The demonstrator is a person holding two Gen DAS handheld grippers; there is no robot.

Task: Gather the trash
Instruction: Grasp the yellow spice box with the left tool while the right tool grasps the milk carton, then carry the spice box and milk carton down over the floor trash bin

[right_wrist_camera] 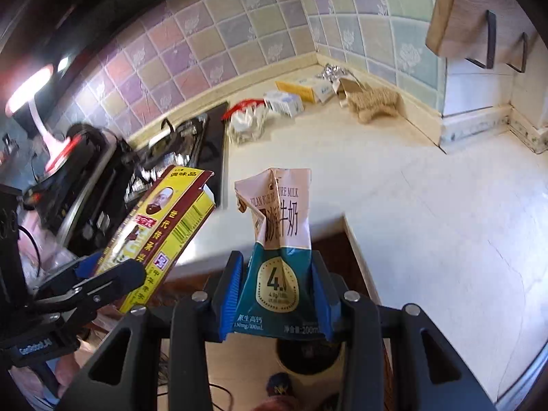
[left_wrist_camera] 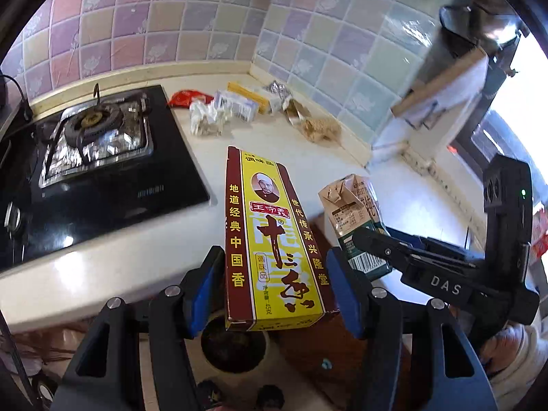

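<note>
Nearest my left camera, the left gripper (left_wrist_camera: pixel 274 287) has its blue pads pressed against both long sides of a yellow and maroon spice box (left_wrist_camera: pixel 274 239), which it holds lengthwise out in front, above the counter edge. Under it on the floor I see a round dark bin (left_wrist_camera: pixel 233 346). On my right camera, the right gripper (right_wrist_camera: pixel 277 294) is clamped on a teal and white milk carton (right_wrist_camera: pixel 277 257), squeezing the lower body so that the crumpled top stands up between the fingers; a dark bin opening (right_wrist_camera: pixel 308 356) sits just below it. Each tool shows in the other's view, the two held items side by side and apart. Past them lies the pale countertop (right_wrist_camera: pixel 394 185), with the black gas stove (left_wrist_camera: pixel 99 157) on its left part. Far back by the tiled wall (left_wrist_camera: pixel 171 17) is the remaining litter: a crumpled white wrapper (left_wrist_camera: pixel 205 120), a red packet (left_wrist_camera: pixel 186 98), a small white box (left_wrist_camera: pixel 236 104), a yellow box (left_wrist_camera: pixel 248 94), foil (left_wrist_camera: pixel 279 87) and a tan fibrous clump (left_wrist_camera: pixel 322 128) in the corner.
</note>
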